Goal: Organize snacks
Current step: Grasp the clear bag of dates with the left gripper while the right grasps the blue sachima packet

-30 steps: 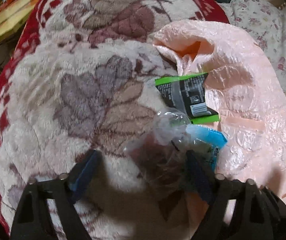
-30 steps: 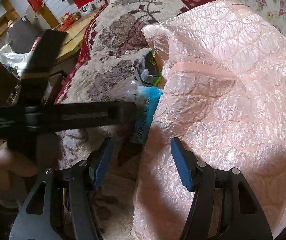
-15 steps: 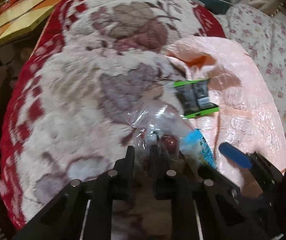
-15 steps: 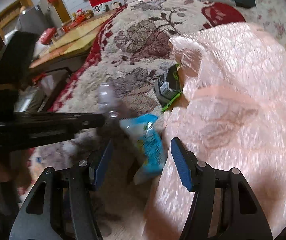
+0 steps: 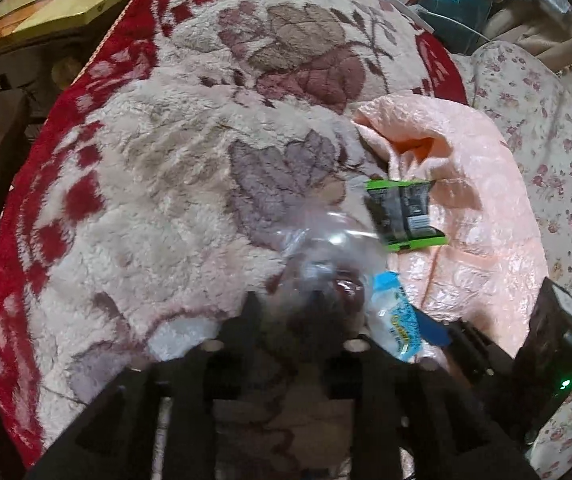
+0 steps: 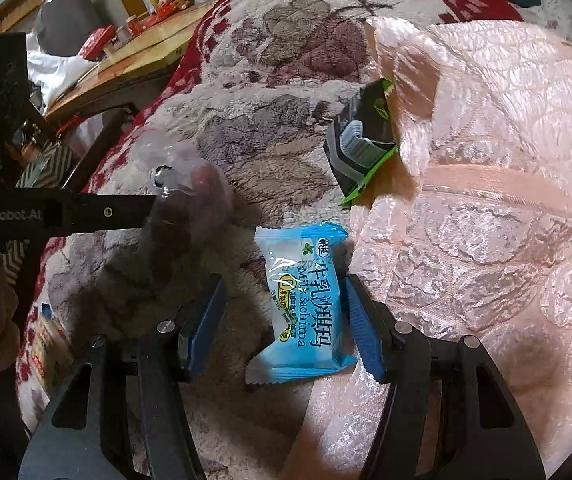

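Note:
A blue-and-white snack packet (image 6: 306, 312) lies on the plush floral blanket (image 6: 270, 160), against the edge of a pink quilted cloth (image 6: 486, 200). My right gripper (image 6: 282, 300) is open and straddles that packet, its right pad at the packet's edge. A black-and-green packet (image 6: 362, 140) leans on the pink cloth farther back. My left gripper (image 5: 286, 304) has its jaws opening, with a crumpled clear plastic bag (image 5: 326, 256) of dark red pieces still between and ahead of its fingers. In the right wrist view that clear bag (image 6: 190, 196) sits blurred at the left gripper's tip.
A wooden table (image 6: 146, 36) with red boxes stands beyond the blanket's left edge. A rose-print sheet (image 5: 558, 160) covers the right side. Teal and red items (image 5: 458, 0) lie at the far end. A small box (image 6: 50, 344) sits low on the left.
My left gripper shut on the clear bag, drew it left off the blue packet, then its jaws parted. My right gripper came down around the blue packet.

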`<state>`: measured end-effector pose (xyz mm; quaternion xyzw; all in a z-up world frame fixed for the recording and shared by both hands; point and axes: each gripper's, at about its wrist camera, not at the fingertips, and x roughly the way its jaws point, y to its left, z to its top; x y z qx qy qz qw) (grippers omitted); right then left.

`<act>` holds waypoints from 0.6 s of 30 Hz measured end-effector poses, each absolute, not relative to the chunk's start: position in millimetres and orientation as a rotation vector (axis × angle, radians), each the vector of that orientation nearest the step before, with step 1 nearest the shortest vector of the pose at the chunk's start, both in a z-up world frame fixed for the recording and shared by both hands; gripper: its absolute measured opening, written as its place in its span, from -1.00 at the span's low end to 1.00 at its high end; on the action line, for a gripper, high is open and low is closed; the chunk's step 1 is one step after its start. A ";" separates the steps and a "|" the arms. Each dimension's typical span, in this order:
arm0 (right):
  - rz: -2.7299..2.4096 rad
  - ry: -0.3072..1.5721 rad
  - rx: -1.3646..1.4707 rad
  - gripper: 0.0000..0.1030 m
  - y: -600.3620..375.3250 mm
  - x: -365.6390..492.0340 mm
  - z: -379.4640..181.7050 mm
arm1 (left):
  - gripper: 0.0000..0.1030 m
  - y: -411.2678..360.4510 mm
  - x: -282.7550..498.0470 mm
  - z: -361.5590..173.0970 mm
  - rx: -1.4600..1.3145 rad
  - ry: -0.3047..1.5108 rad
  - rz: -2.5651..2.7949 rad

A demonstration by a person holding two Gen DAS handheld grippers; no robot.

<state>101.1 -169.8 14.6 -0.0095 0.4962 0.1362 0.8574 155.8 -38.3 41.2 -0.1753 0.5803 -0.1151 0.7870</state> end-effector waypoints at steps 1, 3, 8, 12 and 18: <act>0.285 1.044 -0.023 0.16 -169.7 100.0 14.1 | 0.19 -40.1 155.3 43.6 -0.392 1.241 -0.266; 0.277 1.048 -0.029 0.12 -169.1 99.0 12.7 | 0.32 -42.1 154.2 50.1 -0.424 1.206 -0.291; 0.272 1.059 0.013 0.12 -174.3 97.7 9.4 | 0.48 -56.9 157.6 59.9 -0.399 1.191 -0.350; 0.271 1.054 0.054 0.12 -179.2 93.8 8.4 | 0.49 -79.8 161.1 54.4 -0.287 1.237 -0.381; 0.252 1.028 0.083 0.11 -181.7 86.1 6.9 | 0.49 -100.9 171.8 33.6 -0.162 1.298 -0.348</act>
